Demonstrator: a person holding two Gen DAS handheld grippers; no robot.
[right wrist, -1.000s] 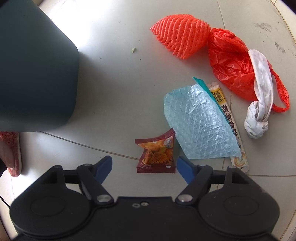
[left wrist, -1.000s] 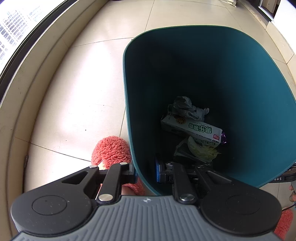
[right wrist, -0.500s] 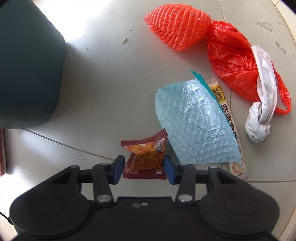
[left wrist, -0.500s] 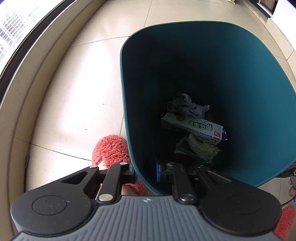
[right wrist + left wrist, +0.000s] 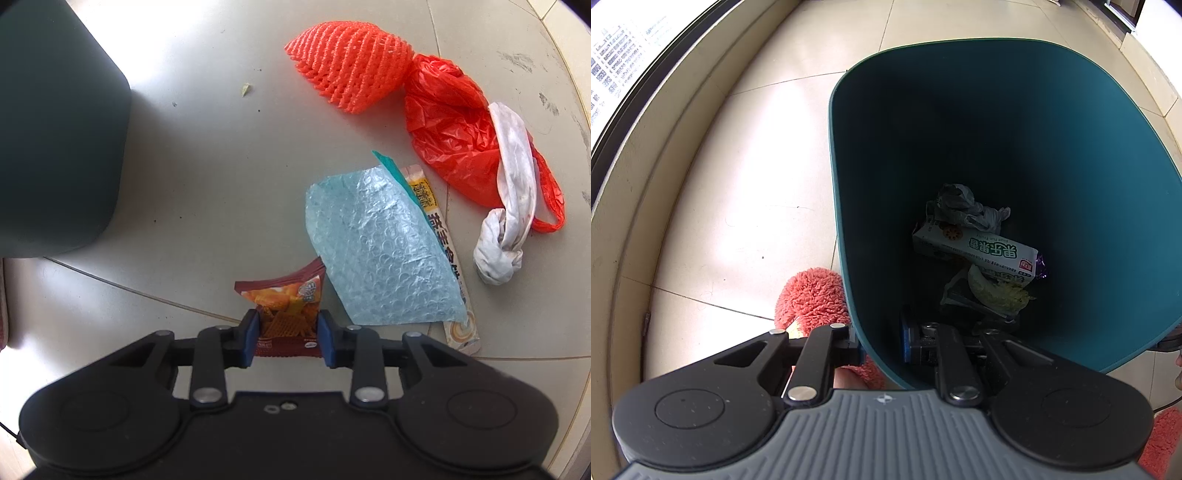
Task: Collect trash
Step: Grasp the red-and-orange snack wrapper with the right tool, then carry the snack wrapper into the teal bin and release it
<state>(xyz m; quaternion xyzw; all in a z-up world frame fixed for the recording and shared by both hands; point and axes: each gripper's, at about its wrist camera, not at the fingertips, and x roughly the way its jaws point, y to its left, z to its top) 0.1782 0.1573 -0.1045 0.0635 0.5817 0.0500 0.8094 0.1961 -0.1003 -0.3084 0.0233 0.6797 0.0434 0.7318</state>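
Note:
My left gripper (image 5: 882, 345) is shut on the near rim of the dark green bin (image 5: 1052, 129), one finger inside and one outside. At the bin's bottom lie a white and green packet (image 5: 979, 251) and a crumpled grey bag (image 5: 960, 206). In the right wrist view my right gripper (image 5: 286, 338) points down at the floor. Its jaws are closing on a red snack packet (image 5: 284, 295), and the blue pads (image 5: 249, 338) press its sides so that it buckles upward.
On the floor tiles lie a blue bubble-wrap sheet (image 5: 380, 251), a long sachet (image 5: 447, 254), a red foam net (image 5: 351, 62), a red plastic bag (image 5: 450, 136) and a knotted white cloth (image 5: 513, 184). The bin's outside (image 5: 55, 147) stands at left. A pink fluffy slipper (image 5: 812, 299) is beside the bin.
The right gripper's jaws have closed from wide open onto the snack packet, which has crumpled between the pads. The left gripper keeps its hold on the bin rim.

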